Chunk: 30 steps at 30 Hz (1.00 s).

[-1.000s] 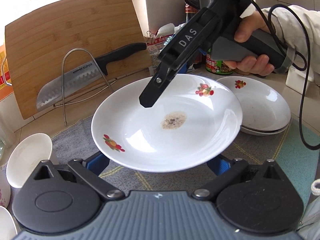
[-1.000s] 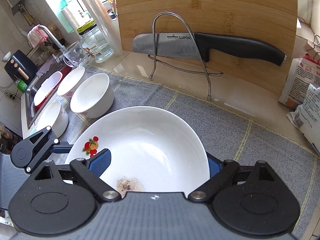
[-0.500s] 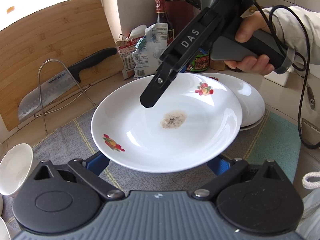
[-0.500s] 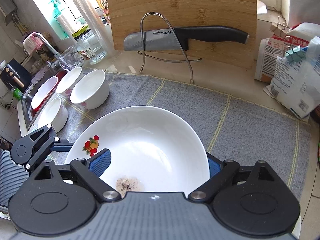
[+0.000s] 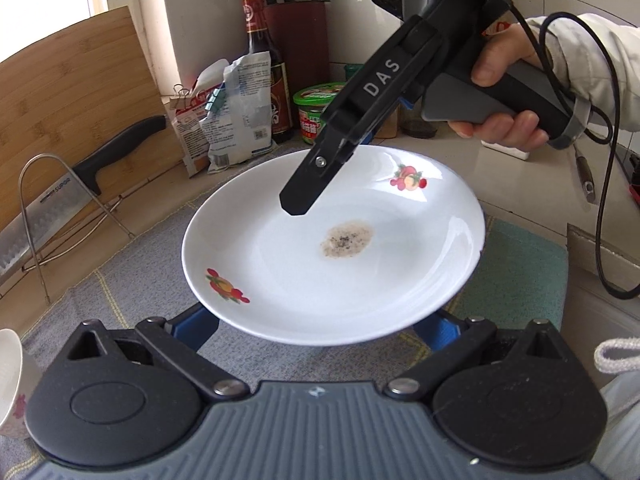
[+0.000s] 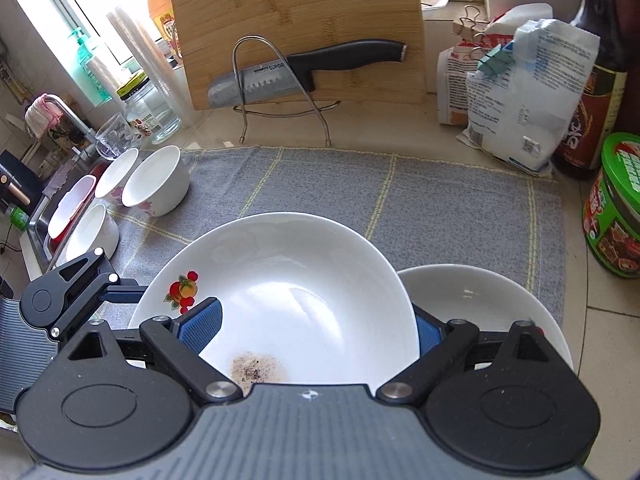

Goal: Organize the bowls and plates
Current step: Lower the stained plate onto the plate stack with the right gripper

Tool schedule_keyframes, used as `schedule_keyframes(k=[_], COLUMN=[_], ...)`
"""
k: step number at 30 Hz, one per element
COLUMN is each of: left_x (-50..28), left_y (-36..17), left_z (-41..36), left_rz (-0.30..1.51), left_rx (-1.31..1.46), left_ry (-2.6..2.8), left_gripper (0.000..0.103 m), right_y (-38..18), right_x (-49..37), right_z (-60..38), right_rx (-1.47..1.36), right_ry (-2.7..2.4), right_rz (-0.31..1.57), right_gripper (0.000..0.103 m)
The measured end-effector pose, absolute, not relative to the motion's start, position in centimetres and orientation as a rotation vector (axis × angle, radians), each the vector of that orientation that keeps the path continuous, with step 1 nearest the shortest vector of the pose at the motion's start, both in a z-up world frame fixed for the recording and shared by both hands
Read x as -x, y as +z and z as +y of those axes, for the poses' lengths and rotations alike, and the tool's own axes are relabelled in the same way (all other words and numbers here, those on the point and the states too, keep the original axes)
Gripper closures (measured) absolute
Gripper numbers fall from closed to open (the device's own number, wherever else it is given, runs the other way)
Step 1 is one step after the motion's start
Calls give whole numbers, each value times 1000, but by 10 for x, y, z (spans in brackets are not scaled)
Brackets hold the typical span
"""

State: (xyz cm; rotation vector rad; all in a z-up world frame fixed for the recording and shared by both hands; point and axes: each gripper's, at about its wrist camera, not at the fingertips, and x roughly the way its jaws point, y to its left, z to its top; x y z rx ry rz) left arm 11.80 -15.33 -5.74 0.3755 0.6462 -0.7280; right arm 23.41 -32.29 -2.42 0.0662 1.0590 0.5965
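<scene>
A gray mat (image 6: 440, 208) is covering the counter, likely to give the dishes a soft place to land. There is one mat. One wood board (image 6: 300, 20) is leaning on the wall behind it, out of the way.

The plate (image 5: 300, 280) is hanging in the air over the mat, held flat so it is not slipping. It is sitting partly over a second plate (image 6: 480, 300) that is lying on the mat at the right. That makes two plates that I can count. I think the person is bringing the held plate over to stack it on the other one.

The right gripper (image 6: 314, 330) is pinching the plate, with one finger on top and one underneath. The left gripper (image 5: 316, 326) is reaching under the near rim with its fingers wide apart. The plate is hiding its tips, so I cannot tell if it is squeezing or just helping to carry.

Four white bowls (image 6: 156, 180) are waiting in a bunch at the left end of the mat, well apart from the plates.

One knife (image 6: 304, 68) is resting in a wire rack (image 6: 280, 80) by the board, keeping its sharp edge off the counter.

One small brown spot (image 5: 346, 240) is sitting in the middle of the held plate.
</scene>
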Motion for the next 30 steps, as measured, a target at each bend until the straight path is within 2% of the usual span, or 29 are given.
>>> schedule_keyframes(k=[30], left_x=[-136], left_y=[-69], left_z=[-201], left_rz=[678], left_rx=[-427], left_ry=[-869], left_gripper=[1], right_y=[-46], right_x=[-217], right_z=[-390], right_rx=[-159], right_ry=[460], right_rz=[1080], right_gripper=[5])
